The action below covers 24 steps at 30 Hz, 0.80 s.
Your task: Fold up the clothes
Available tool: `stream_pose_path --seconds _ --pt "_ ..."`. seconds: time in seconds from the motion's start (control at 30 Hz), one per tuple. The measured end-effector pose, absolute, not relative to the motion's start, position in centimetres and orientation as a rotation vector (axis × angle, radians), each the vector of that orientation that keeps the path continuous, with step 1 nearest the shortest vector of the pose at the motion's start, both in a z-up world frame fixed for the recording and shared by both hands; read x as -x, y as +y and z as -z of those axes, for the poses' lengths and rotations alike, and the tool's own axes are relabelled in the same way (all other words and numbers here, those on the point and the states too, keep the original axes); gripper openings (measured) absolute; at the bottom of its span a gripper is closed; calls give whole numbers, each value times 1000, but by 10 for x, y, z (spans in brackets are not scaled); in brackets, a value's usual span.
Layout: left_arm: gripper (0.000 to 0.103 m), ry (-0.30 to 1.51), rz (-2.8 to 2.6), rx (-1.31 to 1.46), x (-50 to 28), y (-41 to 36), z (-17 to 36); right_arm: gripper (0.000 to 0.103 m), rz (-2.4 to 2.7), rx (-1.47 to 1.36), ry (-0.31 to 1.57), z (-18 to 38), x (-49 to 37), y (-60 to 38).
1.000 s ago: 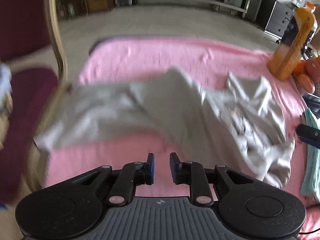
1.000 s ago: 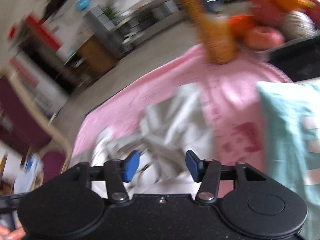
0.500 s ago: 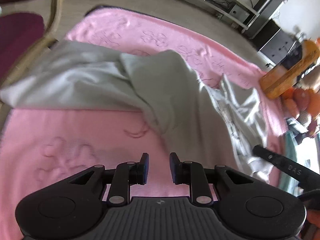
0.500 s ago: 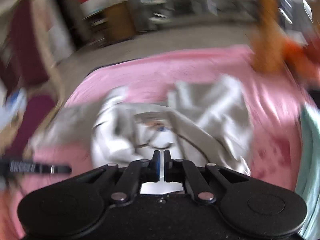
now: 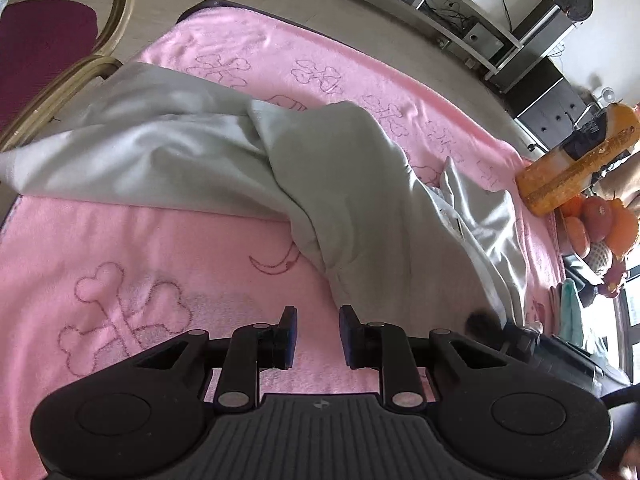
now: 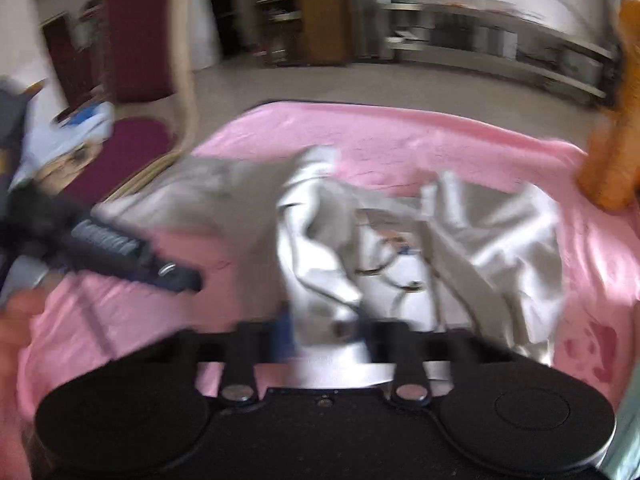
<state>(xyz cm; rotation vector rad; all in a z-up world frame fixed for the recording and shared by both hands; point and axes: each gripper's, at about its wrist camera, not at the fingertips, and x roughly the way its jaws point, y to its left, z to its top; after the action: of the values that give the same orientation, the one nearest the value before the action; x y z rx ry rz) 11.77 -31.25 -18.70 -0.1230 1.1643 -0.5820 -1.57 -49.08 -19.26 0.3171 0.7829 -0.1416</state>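
Two tongs, left tongs (image 5: 317,334) slightly apart, empty, right tongs (image 6: 322,336) opening around grey garment (image 6: 320,240), pink blanket (image 5: 120,260)

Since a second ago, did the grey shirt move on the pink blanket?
Yes. The grey shirt has spread left: its sleeve now reaches the pink blanket's left edge by the chair frame.

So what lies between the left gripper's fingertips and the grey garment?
Only bare pink blanket separates the left gripper from the grey garment, seen in the left wrist view.
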Motion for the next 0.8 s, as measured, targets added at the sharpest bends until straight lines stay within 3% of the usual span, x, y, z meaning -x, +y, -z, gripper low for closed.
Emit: stream_pose_path --seconds 0.23,0.53,0.8 --pt "21 1262 630 303 -138 -321 209 10 346 -900 796 235 26 -565" --pt "21 1299 709 542 -133 -320 199 13 342 -878 817 235 24 -565" --pt "23 1344 658 579 -136 -326 213 14 343 -890 817 234 22 -573"
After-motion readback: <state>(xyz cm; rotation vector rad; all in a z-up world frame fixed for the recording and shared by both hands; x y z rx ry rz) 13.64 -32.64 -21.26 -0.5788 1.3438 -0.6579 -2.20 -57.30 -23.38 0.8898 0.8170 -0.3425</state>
